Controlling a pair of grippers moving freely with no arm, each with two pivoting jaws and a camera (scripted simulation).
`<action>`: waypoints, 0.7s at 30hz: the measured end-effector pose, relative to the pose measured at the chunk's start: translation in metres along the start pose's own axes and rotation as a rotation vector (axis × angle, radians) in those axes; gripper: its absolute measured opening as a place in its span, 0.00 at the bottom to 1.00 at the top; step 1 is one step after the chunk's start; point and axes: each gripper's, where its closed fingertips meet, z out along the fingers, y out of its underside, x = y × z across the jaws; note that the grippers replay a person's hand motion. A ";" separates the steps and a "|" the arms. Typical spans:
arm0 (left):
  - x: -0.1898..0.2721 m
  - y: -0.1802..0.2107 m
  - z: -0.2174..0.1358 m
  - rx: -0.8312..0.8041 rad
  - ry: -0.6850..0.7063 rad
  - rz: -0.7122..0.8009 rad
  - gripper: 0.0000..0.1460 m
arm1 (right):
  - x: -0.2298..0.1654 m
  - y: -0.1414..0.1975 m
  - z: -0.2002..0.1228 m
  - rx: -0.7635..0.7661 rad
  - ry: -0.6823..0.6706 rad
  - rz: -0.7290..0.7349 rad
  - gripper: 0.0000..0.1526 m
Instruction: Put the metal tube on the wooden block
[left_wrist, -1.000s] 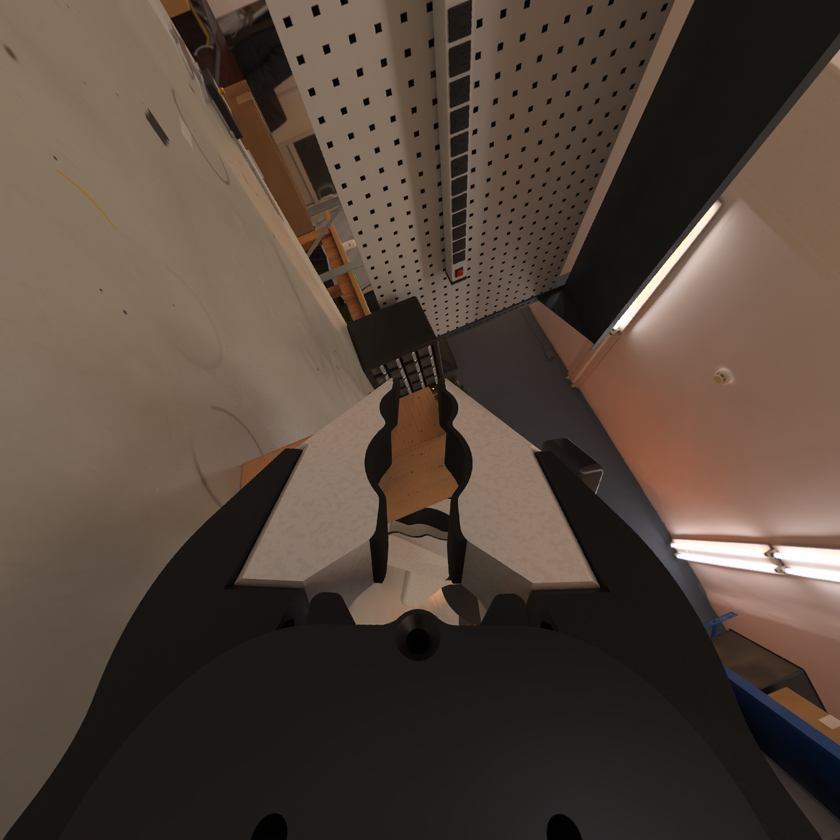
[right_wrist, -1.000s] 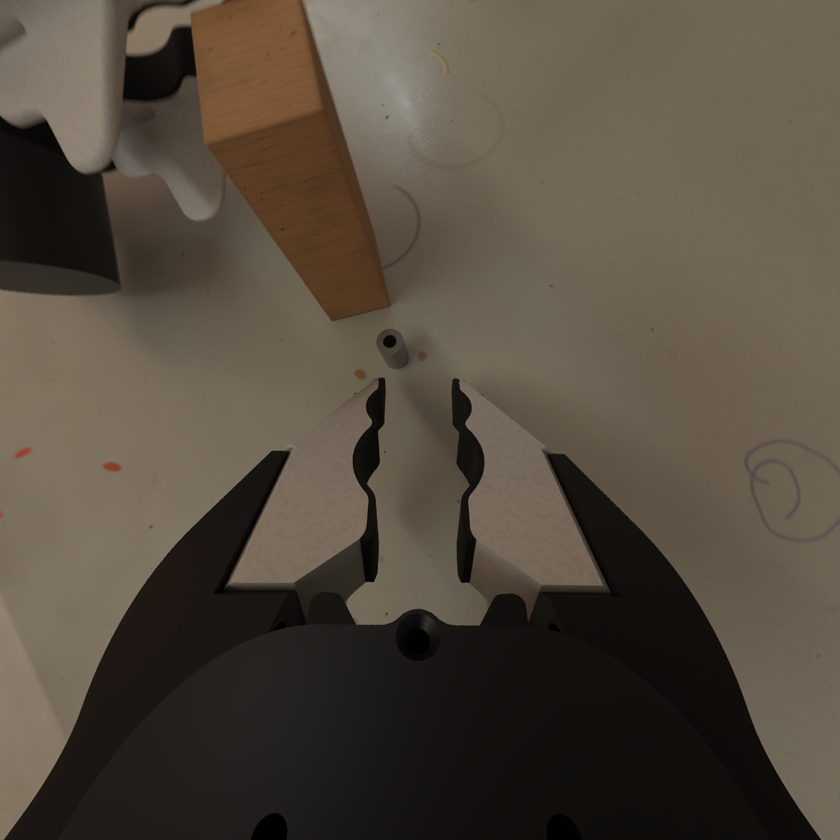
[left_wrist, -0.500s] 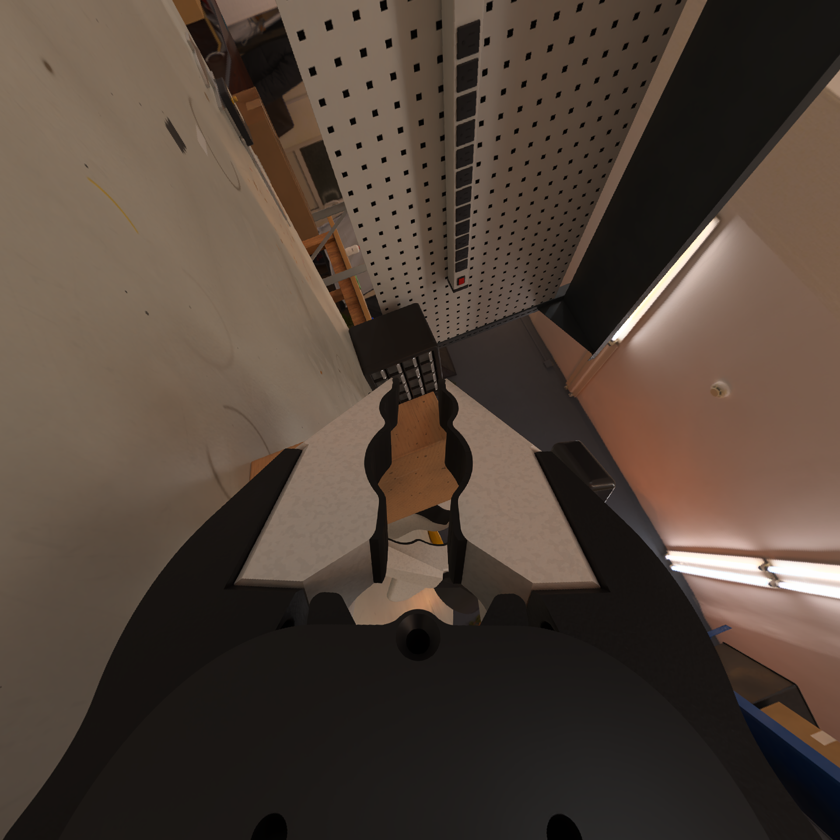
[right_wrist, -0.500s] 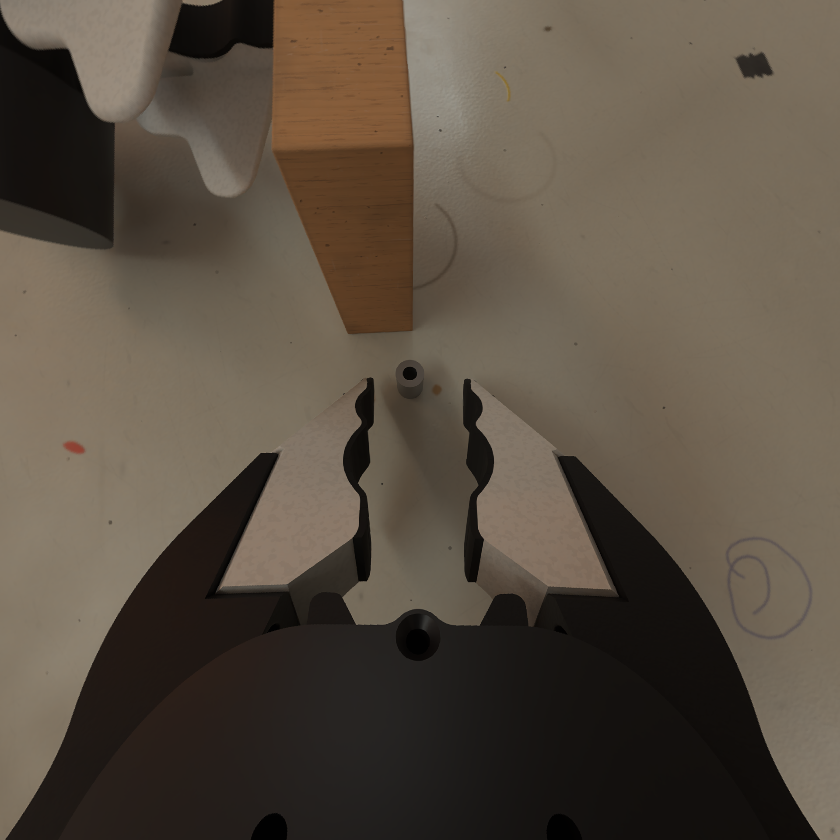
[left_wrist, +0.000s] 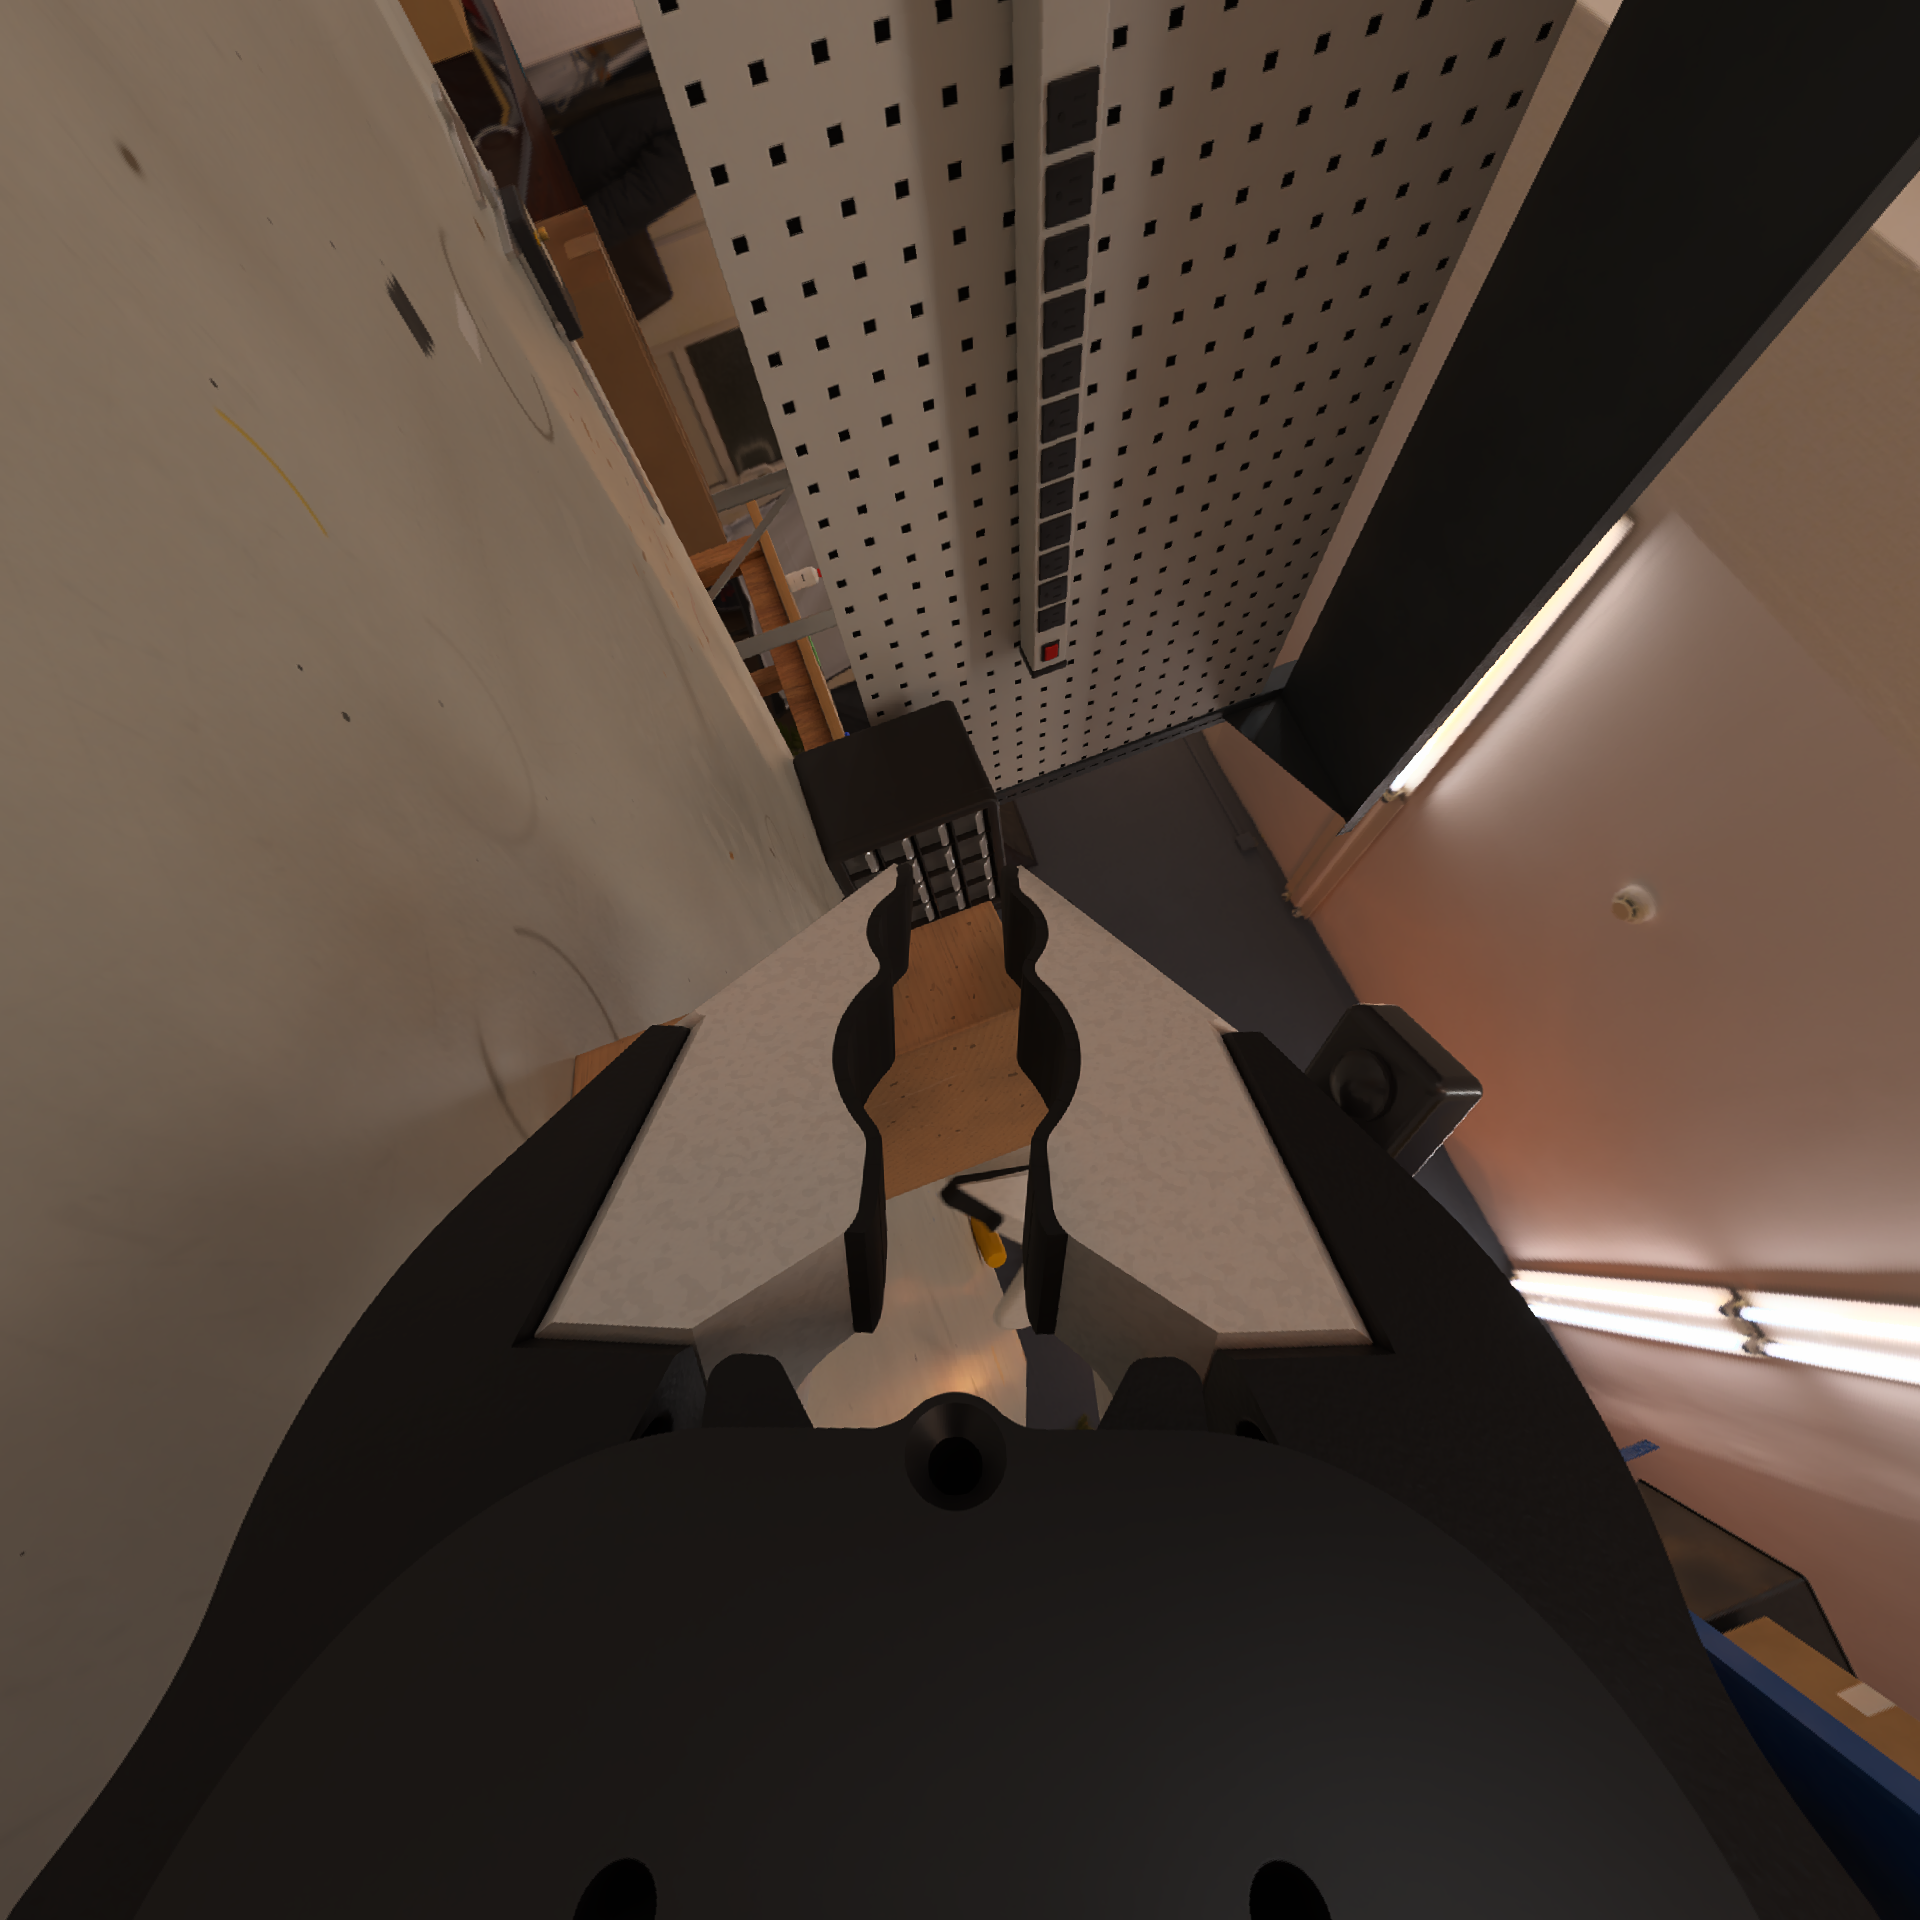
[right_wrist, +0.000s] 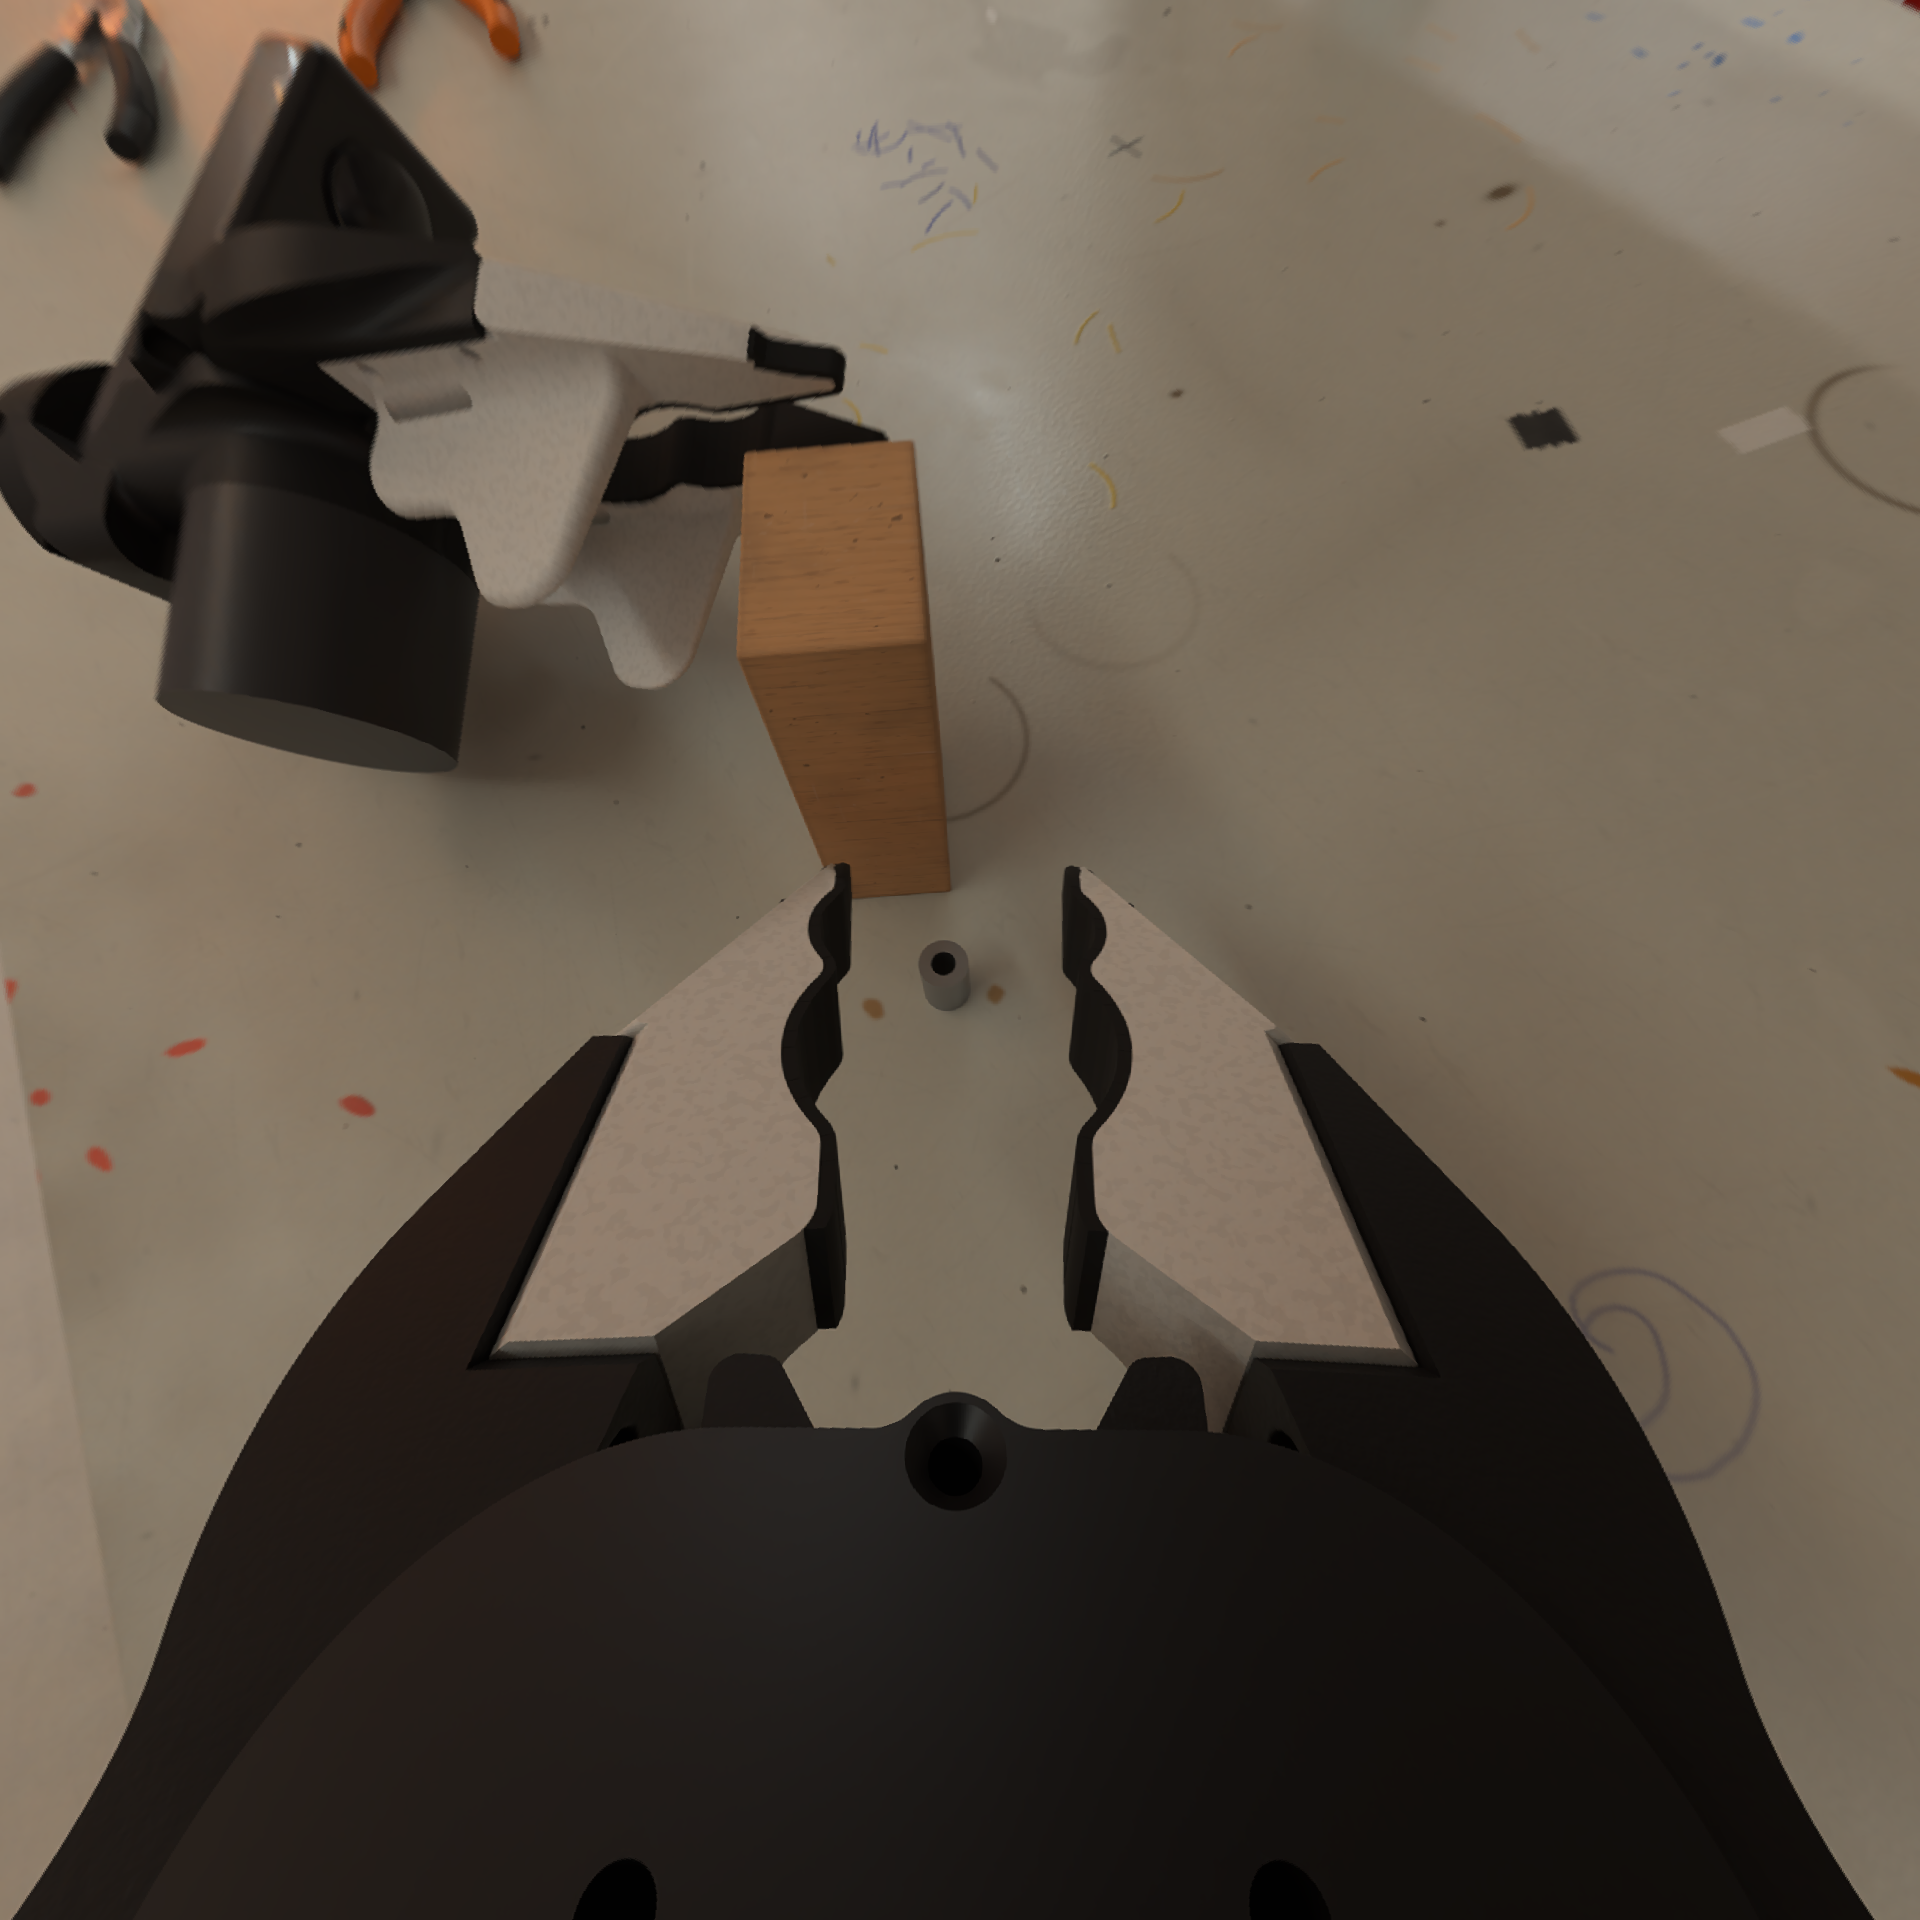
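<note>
A small grey metal tube (right_wrist: 943, 977) stands upright on the pale table (right_wrist: 1455, 727), just in front of a tall upright wooden block (right_wrist: 836, 582). My right gripper (right_wrist: 956, 883) is open above the table, and the tube shows in the gap between its fingers, touching neither. My left gripper (left_wrist: 956, 883) lies on its side left of the block, jaws a narrow gap apart with nothing between them. The block (left_wrist: 956, 1081) shows through that gap, beyond the fingers. In the right wrist view the left gripper (right_wrist: 821, 395) reaches along the block's far side.
Orange-handled pliers (right_wrist: 426, 31) and black-handled pliers (right_wrist: 83, 94) lie at the table's far left. A white pegboard wall with a power strip (left_wrist: 1060, 364) and a black drawer box (left_wrist: 904, 800) stand at the table's far edge.
My right gripper has opened wider and drawn back and up, so the tube now sits in the gap between its fingers. The left gripper has only shifted slightly.
</note>
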 end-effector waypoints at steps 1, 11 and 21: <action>0.000 0.000 0.000 -0.001 0.000 0.000 0.11 | 0.002 -0.002 -0.005 0.013 0.002 0.009 0.28; -0.001 0.000 0.000 0.004 -0.009 -0.001 0.12 | 0.004 0.038 -0.002 -0.089 0.024 0.049 0.29; -0.004 0.002 0.000 -0.006 -0.030 -0.013 0.11 | -0.002 0.044 0.034 -0.199 0.043 -0.063 0.12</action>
